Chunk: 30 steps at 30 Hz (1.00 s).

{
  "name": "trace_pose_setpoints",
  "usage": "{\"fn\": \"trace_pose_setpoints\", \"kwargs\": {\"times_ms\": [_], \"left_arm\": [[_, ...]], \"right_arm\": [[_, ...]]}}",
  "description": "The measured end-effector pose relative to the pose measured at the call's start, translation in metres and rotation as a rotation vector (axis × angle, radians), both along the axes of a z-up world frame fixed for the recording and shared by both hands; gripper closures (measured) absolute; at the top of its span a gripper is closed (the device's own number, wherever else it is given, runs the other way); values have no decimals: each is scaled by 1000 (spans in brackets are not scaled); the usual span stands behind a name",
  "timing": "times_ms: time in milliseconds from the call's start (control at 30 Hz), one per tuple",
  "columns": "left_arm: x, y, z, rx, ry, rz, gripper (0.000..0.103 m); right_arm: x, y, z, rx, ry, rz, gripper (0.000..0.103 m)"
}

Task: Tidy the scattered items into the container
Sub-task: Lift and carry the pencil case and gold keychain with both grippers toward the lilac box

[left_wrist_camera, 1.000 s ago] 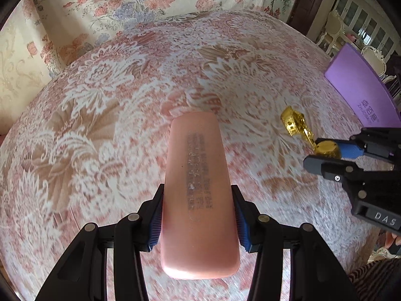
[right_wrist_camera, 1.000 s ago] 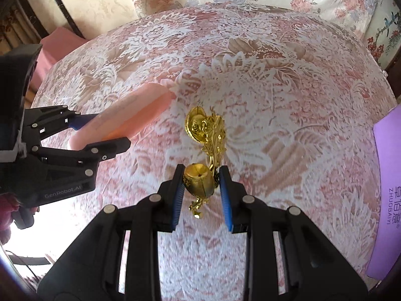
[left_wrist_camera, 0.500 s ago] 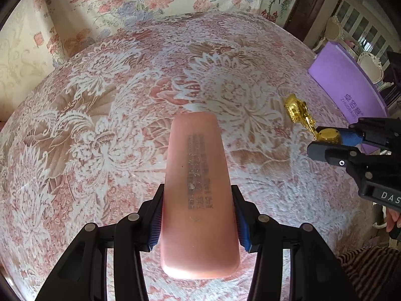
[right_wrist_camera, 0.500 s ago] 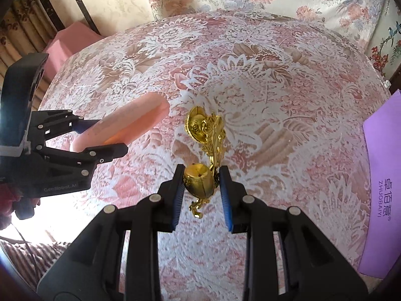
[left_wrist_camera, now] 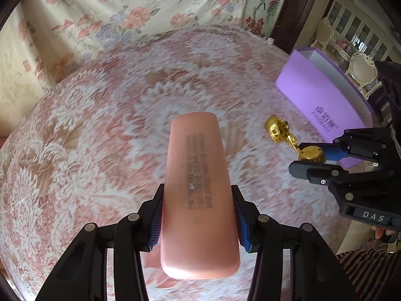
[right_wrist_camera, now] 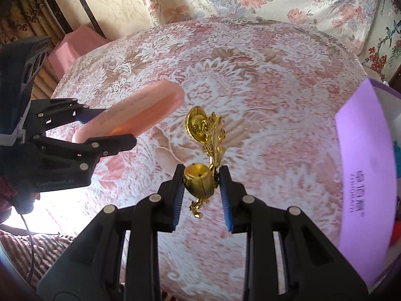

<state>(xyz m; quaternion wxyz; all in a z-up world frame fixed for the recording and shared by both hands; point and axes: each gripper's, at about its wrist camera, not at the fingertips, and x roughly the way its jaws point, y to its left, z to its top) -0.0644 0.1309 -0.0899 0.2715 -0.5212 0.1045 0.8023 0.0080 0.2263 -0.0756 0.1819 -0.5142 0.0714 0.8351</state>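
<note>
Left tongs (left_wrist_camera: 198, 215) clamp pink case (left_wrist_camera: 198, 190); right tongs (right_wrist_camera: 200, 190) clamp gold trinket (right_wrist_camera: 203, 150), above lace-covered counter (right_wrist_camera: 263, 100), purple box (right_wrist_camera: 363, 163) nearby.

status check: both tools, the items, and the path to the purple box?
Left tool shut on pink case. Right tool shut on gold ornament. Both clear of the tablecloth. Purple box open at right, nothing in the way.

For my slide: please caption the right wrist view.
Right gripper clamps ornate gold metal ornament above lace-patterned pink tablecloth.
</note>
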Motion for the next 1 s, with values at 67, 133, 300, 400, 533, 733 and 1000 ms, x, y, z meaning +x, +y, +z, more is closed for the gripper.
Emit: {"fn": "trace_pose_setpoints", "kwargs": {"times_ms": [67,133,300,400,533,733,1000], "left_arm": [[2,17,5,1,6,-7,54],[4,34,10,0,12,-16,54],[8,71,23,-3,30,-35,54],[10,92,32,-4,47,-44,54],[13,116,44,-1,70,-49,54],[17,146,60,8,104,-47,54],[26,181,73,17,132,-42,54]], "right_arm": [[9,7,8,3,11,-4,73],[17,16,15,5,22,-10,73],[38,38,32,8,51,-33,73],[50,51,42,9,74,-41,73],[62,66,54,14,100,-39,73],[75,84,67,15,127,-22,73],[93,104,82,27,150,3,73]]}}
